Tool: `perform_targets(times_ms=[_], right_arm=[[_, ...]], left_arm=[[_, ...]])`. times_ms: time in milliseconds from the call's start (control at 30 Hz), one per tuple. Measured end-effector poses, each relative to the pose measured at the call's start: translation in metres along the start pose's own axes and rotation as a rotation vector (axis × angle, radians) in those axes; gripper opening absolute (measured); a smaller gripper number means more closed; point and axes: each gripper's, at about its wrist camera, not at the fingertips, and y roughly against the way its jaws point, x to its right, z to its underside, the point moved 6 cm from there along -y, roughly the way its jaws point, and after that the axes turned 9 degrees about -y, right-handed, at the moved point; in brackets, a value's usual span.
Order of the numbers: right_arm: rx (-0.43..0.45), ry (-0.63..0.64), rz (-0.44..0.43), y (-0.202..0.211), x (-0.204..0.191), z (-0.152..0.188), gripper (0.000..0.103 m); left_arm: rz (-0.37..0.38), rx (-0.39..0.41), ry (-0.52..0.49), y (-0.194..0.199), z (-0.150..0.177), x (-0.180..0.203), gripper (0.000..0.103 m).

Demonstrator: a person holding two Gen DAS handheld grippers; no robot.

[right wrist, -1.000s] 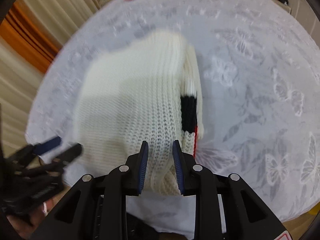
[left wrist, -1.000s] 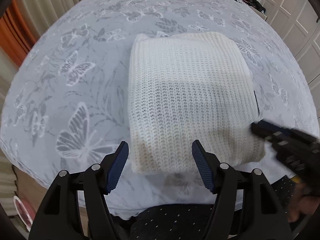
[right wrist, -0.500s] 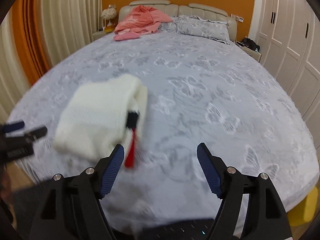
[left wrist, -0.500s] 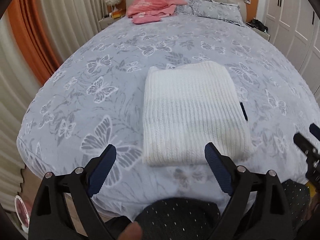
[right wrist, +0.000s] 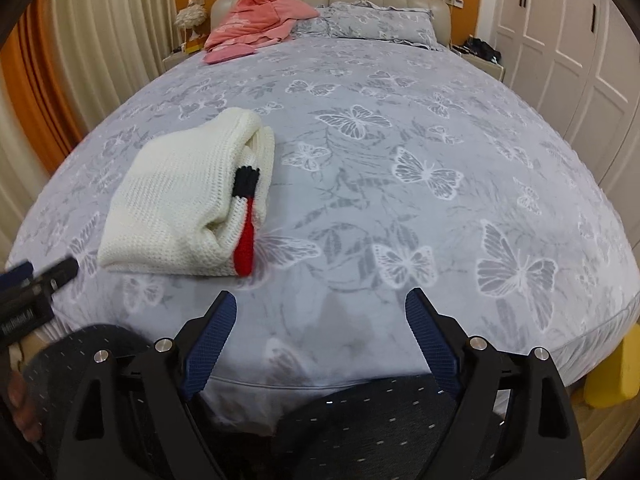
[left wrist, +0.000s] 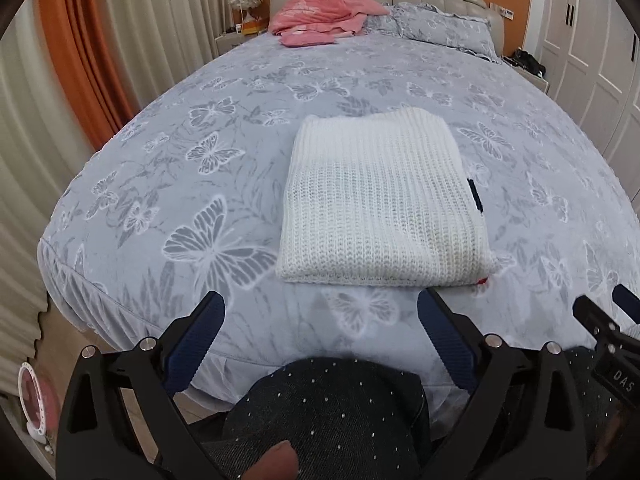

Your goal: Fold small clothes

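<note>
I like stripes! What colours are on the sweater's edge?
Black and red on the white sweater, clearest in the right wrist view.

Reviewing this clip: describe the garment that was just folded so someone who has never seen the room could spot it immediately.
Start at the large bed with the grey butterfly-print cover. Near its foot end lies the white knit sweater, folded into a neat rectangle. Unlike the rumpled pink clothes heaped by the headboard, it is cream-white, chunky-ribbed, and shows a black and red band along its right edge.
</note>
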Motion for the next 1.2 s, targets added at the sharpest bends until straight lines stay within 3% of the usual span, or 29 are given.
perform_targets(times_ms=[433, 733, 1067, 1200], right_arm=[[0.007, 0.035, -0.018, 0.010, -0.030, 0.018, 0.084], [0.029, 0.097, -0.002, 0.015, -0.042, 0.026, 0.084], [0.038, 0.133, 0.020, 0.014, -0.046, 0.032, 0.084], [0.042, 0.121, 0.017, 0.015, -0.044, 0.033, 0.084]], left_arm=[[-0.018, 0.026, -0.039, 0.013, 0.014, -0.005, 0.095], [-0.036, 0.061, -0.022, 0.020, 0.016, -0.009, 0.095], [0.016, 0.050, 0.044, 0.016, 0.020, -0.018, 0.097], [-0.022, 0.046, 0.042, 0.017, 0.022, -0.019, 0.097]])
